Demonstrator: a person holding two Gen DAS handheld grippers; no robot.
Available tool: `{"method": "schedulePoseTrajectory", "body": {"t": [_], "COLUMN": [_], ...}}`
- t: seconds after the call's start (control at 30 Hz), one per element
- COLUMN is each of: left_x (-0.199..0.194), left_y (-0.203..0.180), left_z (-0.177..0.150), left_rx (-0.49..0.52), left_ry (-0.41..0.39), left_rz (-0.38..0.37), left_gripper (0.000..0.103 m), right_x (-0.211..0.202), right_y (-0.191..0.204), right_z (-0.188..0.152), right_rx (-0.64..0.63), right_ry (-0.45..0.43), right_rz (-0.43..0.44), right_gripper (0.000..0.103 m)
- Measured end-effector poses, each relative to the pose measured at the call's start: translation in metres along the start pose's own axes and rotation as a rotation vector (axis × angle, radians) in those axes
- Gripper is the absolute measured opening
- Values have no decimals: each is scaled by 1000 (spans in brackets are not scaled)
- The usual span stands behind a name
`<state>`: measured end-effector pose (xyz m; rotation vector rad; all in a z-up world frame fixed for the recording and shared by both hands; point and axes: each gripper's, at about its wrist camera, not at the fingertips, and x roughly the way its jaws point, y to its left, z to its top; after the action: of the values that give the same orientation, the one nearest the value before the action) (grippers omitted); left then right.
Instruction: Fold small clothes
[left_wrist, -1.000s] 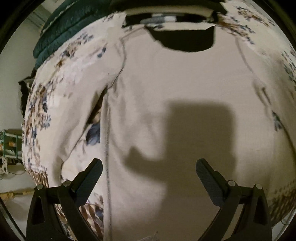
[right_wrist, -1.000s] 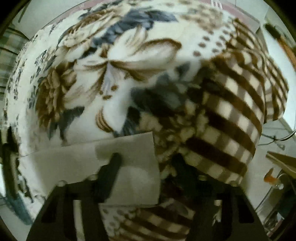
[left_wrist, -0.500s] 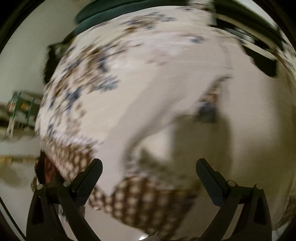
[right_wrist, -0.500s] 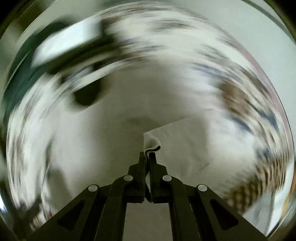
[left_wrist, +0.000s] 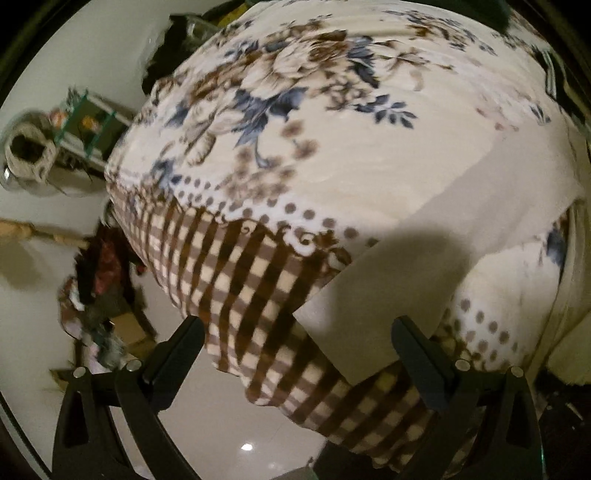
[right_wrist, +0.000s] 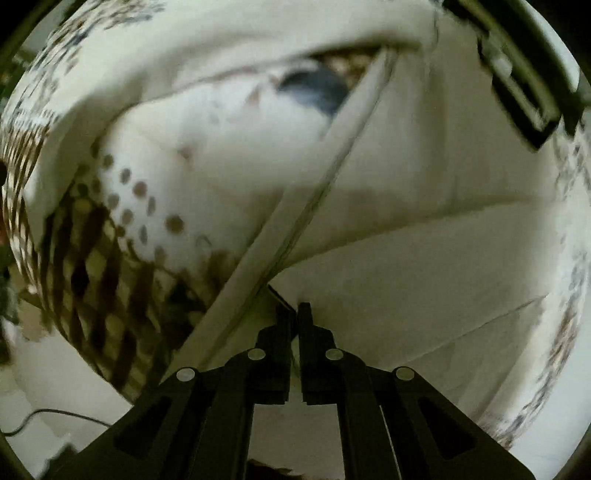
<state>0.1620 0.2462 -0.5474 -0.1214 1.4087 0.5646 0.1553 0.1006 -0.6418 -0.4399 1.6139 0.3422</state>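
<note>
A cream long-sleeved garment (right_wrist: 424, 258) lies on a floral and checked blanket (left_wrist: 295, 147) covering a bed. My right gripper (right_wrist: 294, 314) is shut on a fold of the garment and holds that edge lifted over the garment body. In the left wrist view one sleeve of the garment (left_wrist: 388, 258) lies flat, its cuff end near the blanket's checked border. My left gripper (left_wrist: 297, 336) is open and empty, hovering just above the sleeve's cuff, with its shadow on the cloth.
The blanket's checked border (left_wrist: 258, 295) hangs over the bed's edge above a pale glossy floor (left_wrist: 207, 435). A green shelf (left_wrist: 88, 122) and a pile of clutter (left_wrist: 99, 295) stand on the floor at left. A dark object (right_wrist: 517, 81) sits at the far right.
My right gripper has closed on the garment and carried its edge across over the body. My left gripper has swung left from over the garment's body to the sleeve's cuff, still open.
</note>
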Motion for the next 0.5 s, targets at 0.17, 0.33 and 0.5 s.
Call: {"method": "schedulePoseTrajectory", "body": {"t": [0.17, 0.33, 0.5], "left_x": [18, 51, 90], "left_y": [35, 66, 58], "left_z": [-3, -21, -25], "left_rx": [-171, -436, -564], "left_ry": [84, 197, 243], "left_rz": [-218, -423, -509], "left_gripper": [101, 101, 72], "right_x": [-5, 3, 18], "right_y": [-68, -137, -175], "right_z": [-1, -28, -45], "right_rx": [273, 509, 610], "right_ry": [20, 35, 62], "right_rz": [258, 283, 269], "right_gripper": [59, 59, 59]}}
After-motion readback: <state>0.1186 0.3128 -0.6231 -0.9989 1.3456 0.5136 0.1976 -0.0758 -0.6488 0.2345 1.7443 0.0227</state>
